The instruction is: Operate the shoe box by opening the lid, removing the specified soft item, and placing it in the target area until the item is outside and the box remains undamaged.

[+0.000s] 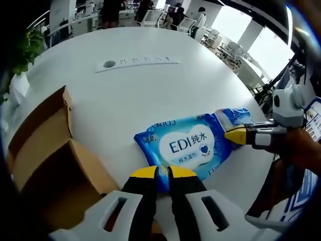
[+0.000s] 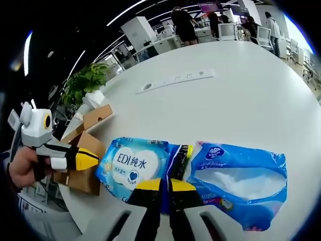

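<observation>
Blue wet-wipe pack (image 1: 193, 145) (image 2: 134, 163): "EDI 纯水" in big letters; smaller print below unreadable. Second blue pack (image 2: 239, 176): print illegible.

White round table (image 1: 150, 95) with an inset strip of power sockets (image 1: 136, 63) near its centre; a potted green plant (image 2: 86, 80) beside the table's edge; office desks with monitors (image 2: 228, 31) and standing people (image 2: 184, 24) in the background
</observation>
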A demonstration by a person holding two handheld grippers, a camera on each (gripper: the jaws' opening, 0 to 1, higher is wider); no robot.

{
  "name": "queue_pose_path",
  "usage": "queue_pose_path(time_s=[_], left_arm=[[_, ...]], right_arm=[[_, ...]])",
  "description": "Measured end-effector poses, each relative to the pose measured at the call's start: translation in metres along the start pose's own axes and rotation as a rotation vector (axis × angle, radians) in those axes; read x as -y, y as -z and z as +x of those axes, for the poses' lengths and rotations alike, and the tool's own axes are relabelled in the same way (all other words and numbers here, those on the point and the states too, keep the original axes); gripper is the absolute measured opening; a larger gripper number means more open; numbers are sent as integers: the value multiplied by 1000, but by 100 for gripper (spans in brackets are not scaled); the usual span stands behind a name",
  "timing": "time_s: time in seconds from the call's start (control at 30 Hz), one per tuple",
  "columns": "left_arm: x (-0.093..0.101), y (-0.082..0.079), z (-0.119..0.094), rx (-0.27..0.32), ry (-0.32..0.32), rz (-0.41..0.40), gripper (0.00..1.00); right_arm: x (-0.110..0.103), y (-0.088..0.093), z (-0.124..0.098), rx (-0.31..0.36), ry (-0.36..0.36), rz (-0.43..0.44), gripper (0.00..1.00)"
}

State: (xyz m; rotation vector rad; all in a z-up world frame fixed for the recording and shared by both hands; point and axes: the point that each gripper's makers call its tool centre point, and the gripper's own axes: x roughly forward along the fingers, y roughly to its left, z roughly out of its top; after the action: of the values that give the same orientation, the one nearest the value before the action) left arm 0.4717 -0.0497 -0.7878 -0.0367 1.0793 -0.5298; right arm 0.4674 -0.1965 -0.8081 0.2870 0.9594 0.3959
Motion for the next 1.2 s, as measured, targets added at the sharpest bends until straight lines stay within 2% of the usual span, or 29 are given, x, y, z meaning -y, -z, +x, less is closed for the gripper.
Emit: queue_pose_path(time_s=[0.53, 0.9, 1.2], left_arm=[[4, -1, -17, 36, 25, 5, 7], [11, -8, -38, 87, 86, 32, 12], [-2, -7, -53, 120, 96, 37, 15]], right_arm=[[2, 10, -12, 8, 18, 44, 0], [-14, 0, -23, 44, 4, 59, 4], [-34, -2, -29, 62, -15, 39, 9]])
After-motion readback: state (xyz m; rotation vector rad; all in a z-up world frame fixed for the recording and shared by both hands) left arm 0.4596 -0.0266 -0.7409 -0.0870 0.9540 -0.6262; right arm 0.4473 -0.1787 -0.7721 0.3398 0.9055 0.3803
